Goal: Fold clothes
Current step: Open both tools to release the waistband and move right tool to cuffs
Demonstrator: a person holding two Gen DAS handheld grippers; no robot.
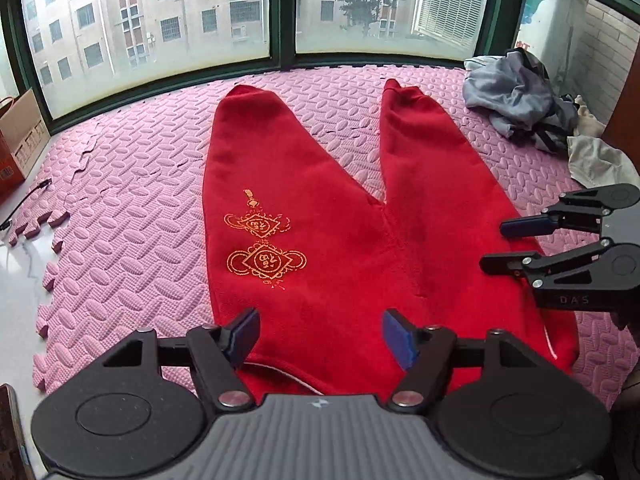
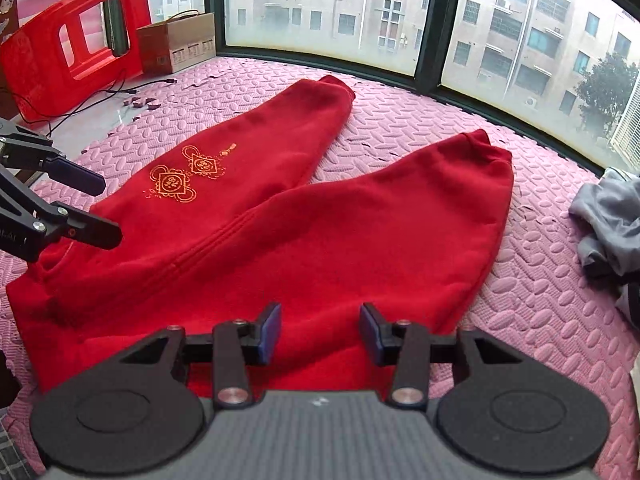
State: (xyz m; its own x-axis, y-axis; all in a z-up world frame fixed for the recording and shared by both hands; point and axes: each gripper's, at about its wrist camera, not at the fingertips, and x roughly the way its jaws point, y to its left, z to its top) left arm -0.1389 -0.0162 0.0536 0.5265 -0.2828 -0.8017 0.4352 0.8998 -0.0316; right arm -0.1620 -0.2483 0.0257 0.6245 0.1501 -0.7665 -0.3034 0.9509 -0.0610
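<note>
On the pink foam mat (image 1: 132,184), left view: we are logging one pair of red trousers (image 1: 320,240), legs spread flat for folding, our left gripper (image 1: 320,336) gaping empty over the waistband. Right view: we are hovering the right gripper (image 2: 320,332), parted, empty, above the waist; one grey clothes heap (image 2: 608,224) is waiting.

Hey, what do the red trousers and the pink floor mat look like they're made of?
Red trousers: probably fleece or brushed knit, going by the matte, fuzzy nap and soft, thick folds, with a gold knot motif that looks printed or embroidered. Pink floor mat: most likely EVA foam, judging by its embossed leaf pattern, its jigsaw-toothed interlocking edges and the loose crumbs broken off it.
</note>
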